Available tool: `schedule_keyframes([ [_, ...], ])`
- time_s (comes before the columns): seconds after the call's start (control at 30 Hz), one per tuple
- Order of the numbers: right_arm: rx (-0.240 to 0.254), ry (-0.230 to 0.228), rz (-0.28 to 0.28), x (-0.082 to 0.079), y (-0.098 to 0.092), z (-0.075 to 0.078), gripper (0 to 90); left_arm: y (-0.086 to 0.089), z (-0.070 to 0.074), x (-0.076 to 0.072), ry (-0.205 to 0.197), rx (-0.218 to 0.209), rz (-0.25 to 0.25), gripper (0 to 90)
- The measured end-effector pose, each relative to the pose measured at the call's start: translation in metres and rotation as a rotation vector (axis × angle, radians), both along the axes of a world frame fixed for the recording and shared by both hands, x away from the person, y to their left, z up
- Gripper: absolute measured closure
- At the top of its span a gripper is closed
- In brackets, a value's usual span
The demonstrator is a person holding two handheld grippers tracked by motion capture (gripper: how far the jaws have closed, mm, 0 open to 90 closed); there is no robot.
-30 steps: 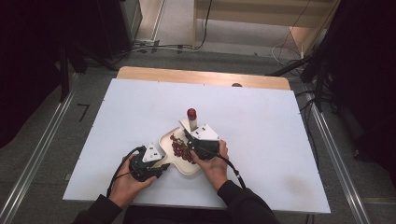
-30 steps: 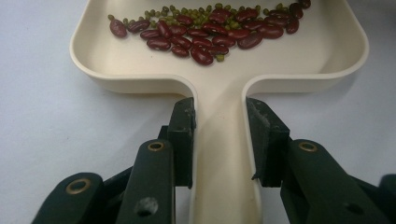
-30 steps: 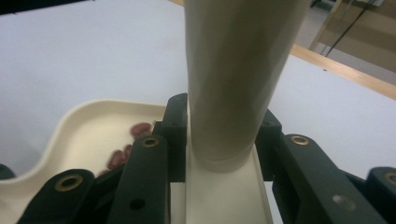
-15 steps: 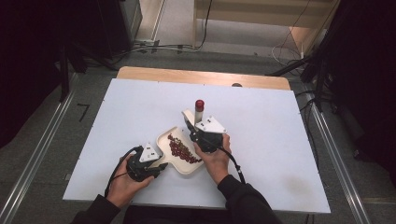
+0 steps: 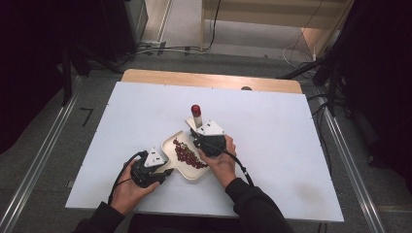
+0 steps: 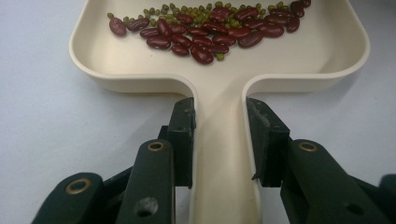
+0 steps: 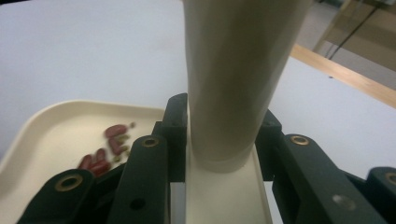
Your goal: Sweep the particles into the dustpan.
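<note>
A cream tray [image 5: 168, 142] with a flat handle [image 6: 219, 158] lies on the white table near the person. Red kidney beans [image 6: 205, 32] mixed with small green beans lie in it. My left gripper [image 6: 219, 121] is shut on that handle, its jaws pressing both sides; from above, the left gripper [image 5: 166, 171] sits at the tray's near left. My right gripper [image 7: 219, 126] is shut on the handle of a cream cylindrical cup [image 7: 233, 70]. From above, the cup [image 5: 196, 118] stands upright with a red top, just beyond the tray's far corner, in front of the right gripper [image 5: 195, 130].
The white table [image 5: 291, 145] has wide bare room to the right and left. A wooden strip [image 5: 209, 80] runs along its far edge. Cables lie on the floor beyond, and metal rails [image 5: 350, 160] flank the table.
My right gripper has carried the cup a little farther from the person, from over the tray to its far corner. The left gripper and the tray have stayed put.
</note>
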State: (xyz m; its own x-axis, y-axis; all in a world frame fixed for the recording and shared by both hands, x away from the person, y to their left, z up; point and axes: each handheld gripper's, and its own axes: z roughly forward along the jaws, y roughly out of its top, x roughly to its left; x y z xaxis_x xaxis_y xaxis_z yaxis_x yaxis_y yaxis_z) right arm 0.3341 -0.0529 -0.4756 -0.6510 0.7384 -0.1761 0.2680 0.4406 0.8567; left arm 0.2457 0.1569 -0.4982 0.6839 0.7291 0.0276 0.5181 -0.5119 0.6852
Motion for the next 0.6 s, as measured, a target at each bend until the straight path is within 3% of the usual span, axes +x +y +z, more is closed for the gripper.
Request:
schedule_keyframes([
  [0.43,0.008,-0.011,0.107,-0.02,0.015,0.002,64.4,0.0,-0.001,0.001,-0.001,-0.004,0.004,67.1],
  [0.6,0.029,-0.033,0.092,-0.02,0.014,0.008,64.4,0.001,0.0,0.0,-0.005,-0.007,0.006,67.2],
])
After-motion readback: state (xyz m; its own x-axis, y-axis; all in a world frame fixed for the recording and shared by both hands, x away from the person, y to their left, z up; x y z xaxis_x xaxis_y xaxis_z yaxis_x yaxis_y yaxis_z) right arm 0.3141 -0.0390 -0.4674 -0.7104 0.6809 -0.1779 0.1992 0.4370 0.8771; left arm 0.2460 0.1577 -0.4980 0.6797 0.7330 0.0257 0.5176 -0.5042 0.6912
